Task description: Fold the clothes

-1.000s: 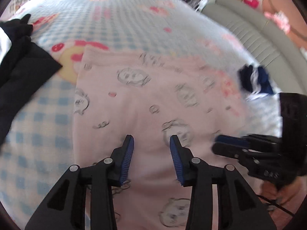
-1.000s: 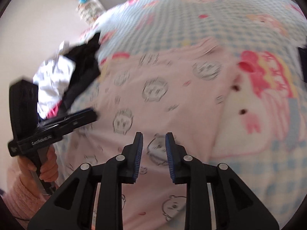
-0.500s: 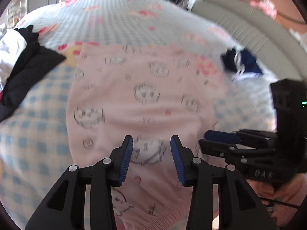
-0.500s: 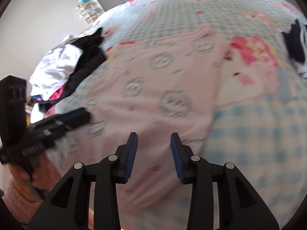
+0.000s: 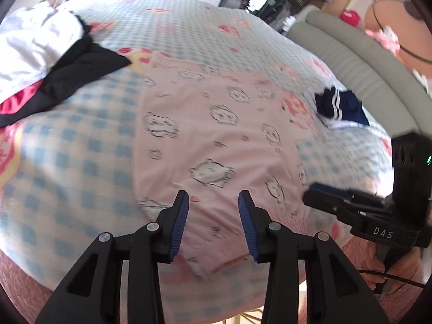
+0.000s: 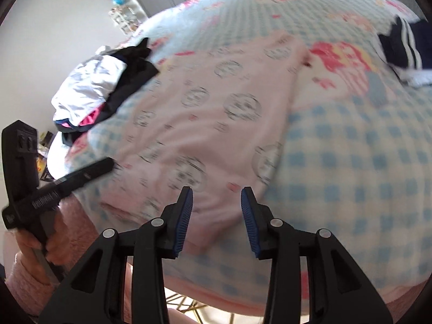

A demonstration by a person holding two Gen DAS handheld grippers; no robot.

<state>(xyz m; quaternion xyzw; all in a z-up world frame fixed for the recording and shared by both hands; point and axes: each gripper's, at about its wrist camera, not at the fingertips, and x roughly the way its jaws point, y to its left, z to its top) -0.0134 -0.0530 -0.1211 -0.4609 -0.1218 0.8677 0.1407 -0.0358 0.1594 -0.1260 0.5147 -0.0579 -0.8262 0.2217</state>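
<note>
A pale pink cartoon-printed garment (image 5: 210,135) lies spread flat on the bed.

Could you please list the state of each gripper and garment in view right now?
left gripper: open, holding nothing.
right gripper: open, holding nothing.
pink printed garment: spread flat on the bed, ungripped.
navy striped garment: crumpled, lying apart.
pile of white and black clothes: heaped, unfolded.

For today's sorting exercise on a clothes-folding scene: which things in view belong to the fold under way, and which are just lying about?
In the job:
pink printed garment, spread flat on the bed
left gripper, open
right gripper, open

Lying about:
pile of white, black and pink clothes
navy striped garment
checked bedcover
grey headboard
</note>
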